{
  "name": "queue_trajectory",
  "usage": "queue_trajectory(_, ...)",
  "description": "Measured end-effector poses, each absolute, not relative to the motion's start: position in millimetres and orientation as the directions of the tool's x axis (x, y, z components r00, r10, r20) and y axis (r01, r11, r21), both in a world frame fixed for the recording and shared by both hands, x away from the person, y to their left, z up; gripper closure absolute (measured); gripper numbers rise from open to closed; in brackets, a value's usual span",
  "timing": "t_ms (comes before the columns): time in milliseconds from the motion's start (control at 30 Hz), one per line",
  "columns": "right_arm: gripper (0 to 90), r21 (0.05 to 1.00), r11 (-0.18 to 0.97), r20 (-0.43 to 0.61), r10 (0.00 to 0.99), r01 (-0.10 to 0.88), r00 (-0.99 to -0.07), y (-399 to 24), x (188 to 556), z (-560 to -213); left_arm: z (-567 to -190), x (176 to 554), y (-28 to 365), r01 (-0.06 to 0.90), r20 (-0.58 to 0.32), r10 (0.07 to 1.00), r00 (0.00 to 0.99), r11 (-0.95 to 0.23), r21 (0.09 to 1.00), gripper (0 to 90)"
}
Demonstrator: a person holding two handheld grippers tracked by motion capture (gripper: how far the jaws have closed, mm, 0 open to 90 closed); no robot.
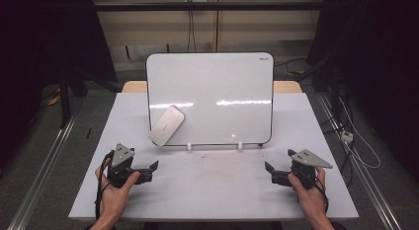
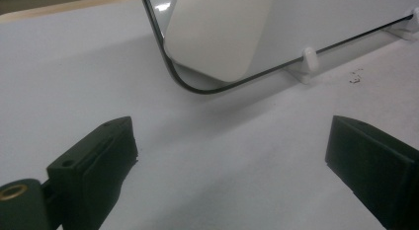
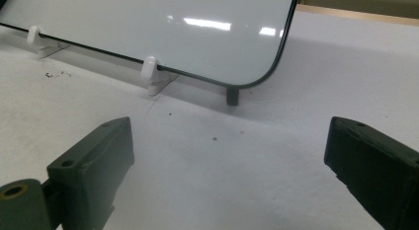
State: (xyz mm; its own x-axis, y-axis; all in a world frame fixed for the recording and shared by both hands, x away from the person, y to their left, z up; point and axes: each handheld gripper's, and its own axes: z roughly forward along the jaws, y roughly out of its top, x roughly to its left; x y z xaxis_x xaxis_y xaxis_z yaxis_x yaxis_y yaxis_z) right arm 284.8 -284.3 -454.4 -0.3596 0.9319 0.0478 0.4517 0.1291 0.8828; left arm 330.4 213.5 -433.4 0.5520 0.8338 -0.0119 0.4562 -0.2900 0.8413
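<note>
Overhead light streaks glare across the glossy white rectangular board (image 1: 210, 96). The room's edges sink into darkness. Close-up black jaws look soft, slightly blurred.

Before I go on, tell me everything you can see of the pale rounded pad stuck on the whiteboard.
The pale, off-white rounded rectangular pad looks smooth and matte, probably an eraser. It sits tilted on the lower left corner of the upright, dark-edged glossy whiteboard, flat against its face, and its lower end reaches slightly past the board's rim. Neither gripper touches it; the left gripper is nearer.
</note>
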Motion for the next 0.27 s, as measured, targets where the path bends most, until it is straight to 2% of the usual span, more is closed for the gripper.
queue_trajectory(267, 4.8, 0.881, 0.13, 0.048, 0.933, 0.455, -0.358, -286.1, 285.4, -455.0, -431.9, 328.8, 213.8, 0.428, -0.003, 0.828, 0.561, -0.287, 0.857, 5.2)
